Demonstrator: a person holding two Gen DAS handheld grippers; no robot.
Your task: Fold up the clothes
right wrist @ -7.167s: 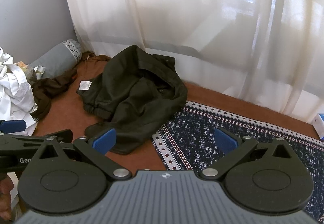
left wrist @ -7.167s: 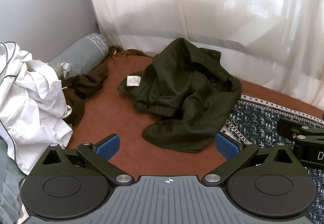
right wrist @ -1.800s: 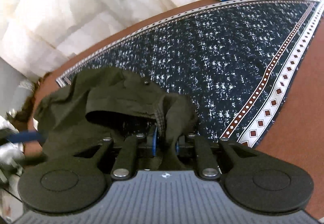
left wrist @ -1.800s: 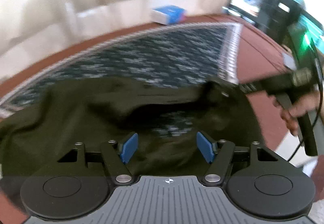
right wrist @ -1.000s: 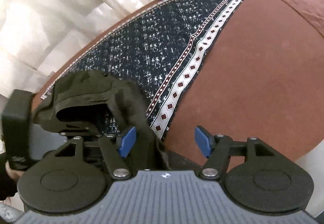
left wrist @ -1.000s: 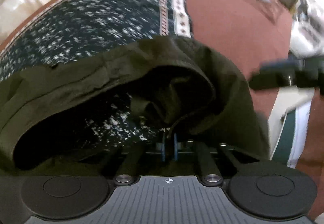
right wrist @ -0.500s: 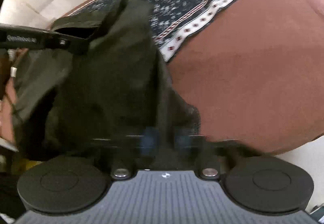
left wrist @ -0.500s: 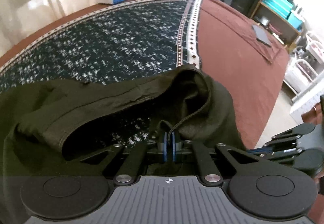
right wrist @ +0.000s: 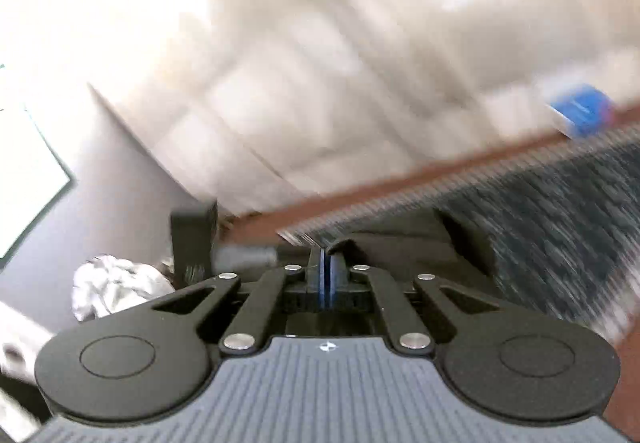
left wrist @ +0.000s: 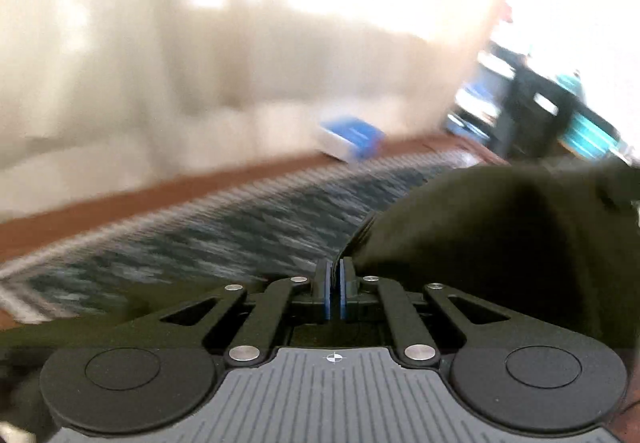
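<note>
Both views were smeared, so we could read only the larger shapes.

In the left wrist view our left gripper (left wrist: 334, 285) had its blue pads pressed together, pinching an edge of the dark green garment (left wrist: 500, 243). The cloth rose from the pads and bulged toward three o'clock, filling the right side of that view, and more of it ran low along the left beneath the linkage. Behind it, from nine o'clock round to one, lay the dark patterned rug (left wrist: 240, 239) on the rust-brown floor (left wrist: 120, 203), with pale curtains (left wrist: 240, 43) above. At about one o'clock a blue and white box (left wrist: 350, 137) sat on the floor at the rug's far edge, beside the curtain; it looked closed, and we could not tell what it held. At two o'clock stood dark shelving (left wrist: 532, 111) with blurred teal and white things on it that we could not make out.

In the right wrist view our right gripper (right wrist: 323, 277) was likewise clamped, with a fold of the same garment caught between its pads and dark cloth spreading toward two o'clock over the rug. At ten o'clock the black body of the other gripper showed upright. At nine o'clock lay crumpled white cloth (right wrist: 116, 283) against the grey wall (right wrist: 120, 183). The blue box appeared again at two o'clock.
</note>
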